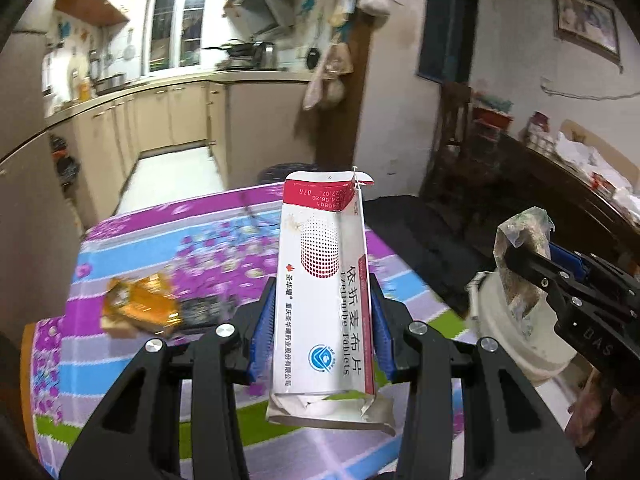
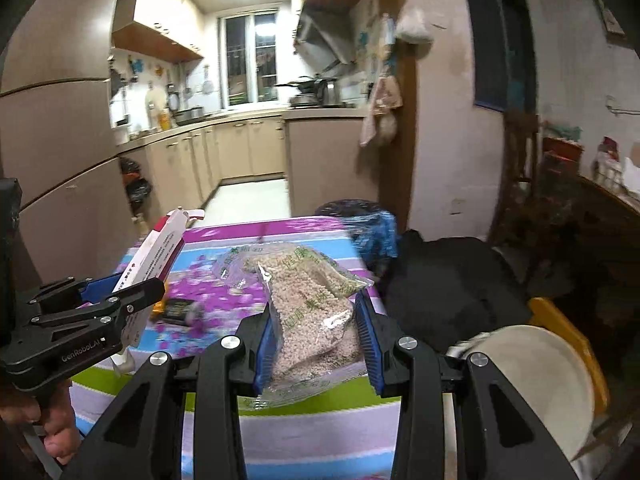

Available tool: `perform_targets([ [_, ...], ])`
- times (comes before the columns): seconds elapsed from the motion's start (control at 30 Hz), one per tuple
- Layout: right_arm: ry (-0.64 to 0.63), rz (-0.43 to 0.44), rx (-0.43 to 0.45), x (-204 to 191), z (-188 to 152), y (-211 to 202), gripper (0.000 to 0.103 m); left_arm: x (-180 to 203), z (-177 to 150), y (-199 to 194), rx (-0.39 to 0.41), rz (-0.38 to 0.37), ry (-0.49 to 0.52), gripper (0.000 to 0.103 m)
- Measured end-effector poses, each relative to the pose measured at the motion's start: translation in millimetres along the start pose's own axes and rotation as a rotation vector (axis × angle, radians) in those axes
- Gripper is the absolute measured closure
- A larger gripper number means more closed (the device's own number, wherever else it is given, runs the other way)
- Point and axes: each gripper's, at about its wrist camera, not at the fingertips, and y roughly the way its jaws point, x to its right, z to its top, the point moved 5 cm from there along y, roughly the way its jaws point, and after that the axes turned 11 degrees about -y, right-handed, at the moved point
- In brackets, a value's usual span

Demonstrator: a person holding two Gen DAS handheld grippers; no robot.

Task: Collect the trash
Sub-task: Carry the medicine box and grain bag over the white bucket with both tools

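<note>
My left gripper [image 1: 323,300] is shut on a white and red medicine box [image 1: 326,280], torn open at both ends, held above the table. It also shows in the right wrist view [image 2: 154,258], with the left gripper [image 2: 132,292] at the left. My right gripper [image 2: 316,320] is shut on a clear plastic bag of beige granules [image 2: 316,304], held above the table. In the left wrist view the bag [image 1: 520,256] and right gripper [image 1: 532,264] are at the right, above a white bin [image 1: 516,344].
The table has a purple, blue and green flowered cloth [image 1: 168,248]. An orange wrapper [image 1: 140,308] and a dark packet [image 1: 200,312] lie on it. A blue-bagged bin [image 2: 360,224] stands behind the table. A black garment [image 2: 448,280] lies at the right. Kitchen cabinets are behind.
</note>
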Motion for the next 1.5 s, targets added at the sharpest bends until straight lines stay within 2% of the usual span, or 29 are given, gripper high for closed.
perform_targets([
  [0.47,0.105,-0.217,-0.039,142,-34,-60,0.065,133,-3,26,-0.048,-0.177,0.115,0.063],
  [0.87,0.203,-0.317,-0.105,234,-74,-76,0.065,214,-22,50,-0.108,-0.240,0.201,0.063],
  [1.0,0.224,-0.320,-0.148,258,-86,-72,0.065,242,-29,59,-0.144,-0.262,0.233,0.063],
  [1.1,0.251,-0.297,-0.207,276,-93,-54,0.065,260,-36,67,-0.181,-0.267,0.274,0.063],
  [1.3,0.326,-0.238,-0.333,313,-123,-21,0.065,284,-43,92,-0.273,-0.236,0.321,0.062],
  [1.5,0.353,-0.203,-0.417,324,-143,0,0.065,294,-53,123,-0.381,-0.202,0.335,0.062],
])
